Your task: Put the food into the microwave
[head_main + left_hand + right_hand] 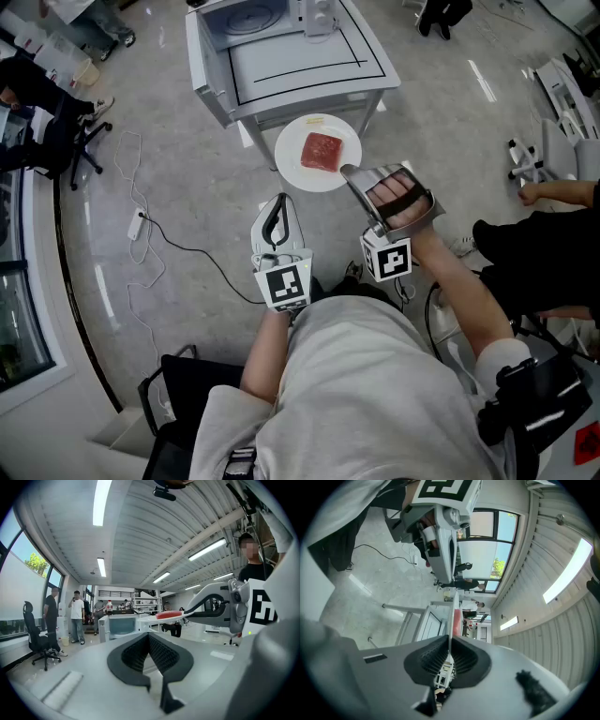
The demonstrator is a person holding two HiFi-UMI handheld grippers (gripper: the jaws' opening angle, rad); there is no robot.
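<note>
A white plate (319,153) carries a red slab of meat (322,151); it hangs over the floor just in front of the white table (309,70). My right gripper (352,174) is shut on the plate's near rim. In the right gripper view the plate (453,613) is edge-on between the pads, with the meat (457,616) beside it. My left gripper (275,204) is shut and holds nothing, to the left of the plate and nearer to me. The microwave (251,19) stands at the table's far end, its cavity showing. From the left gripper (149,637) I see the plate (165,617) and microwave (121,624) ahead.
A black cable and a power strip (137,225) lie on the floor at the left. An office chair (80,141) stands at the far left. A seated person's leg (534,239) is at the right. Several people (76,616) stand beyond the table in the left gripper view.
</note>
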